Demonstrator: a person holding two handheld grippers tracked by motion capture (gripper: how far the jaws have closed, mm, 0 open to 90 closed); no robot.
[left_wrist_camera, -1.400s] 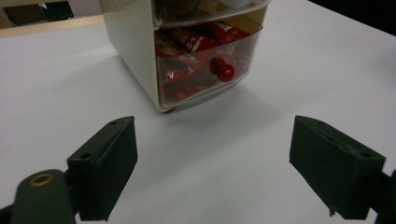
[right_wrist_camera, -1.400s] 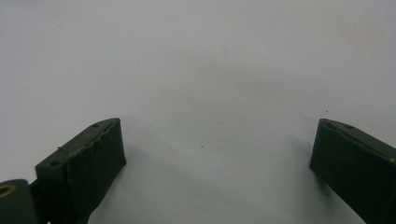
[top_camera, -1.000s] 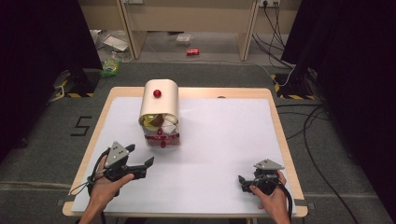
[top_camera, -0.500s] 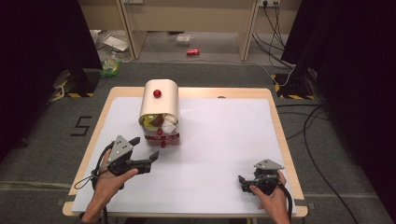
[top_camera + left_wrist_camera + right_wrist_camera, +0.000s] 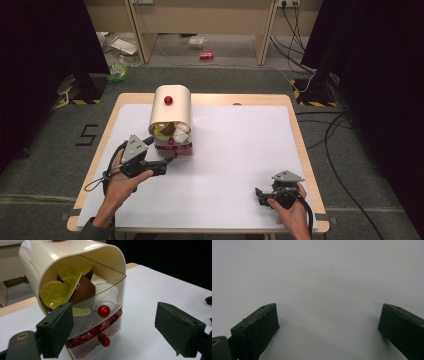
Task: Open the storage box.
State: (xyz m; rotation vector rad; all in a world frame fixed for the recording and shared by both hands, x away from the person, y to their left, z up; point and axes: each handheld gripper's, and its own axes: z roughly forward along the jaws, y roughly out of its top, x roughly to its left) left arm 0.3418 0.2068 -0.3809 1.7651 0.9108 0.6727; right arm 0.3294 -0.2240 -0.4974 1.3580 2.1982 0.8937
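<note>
While approach is under way: left gripper [image 5: 161, 159] hovers just before the cream drawer dispenser [image 5: 170, 110], jaws spread wide, nothing between them.
Dispenser location: far-left part of the white table [image 5: 240, 150], front facing the person.
Contents: capsules in the clear upper drawer [image 5: 100, 302]; red packets in the lower drawer.
Handles: red knob [image 5: 103, 311] on each drawer.
Right gripper [image 5: 265, 194]: parked near right, jaws apart, empty.
Next move, judged: centre on one knob, close, pull straight.
</note>
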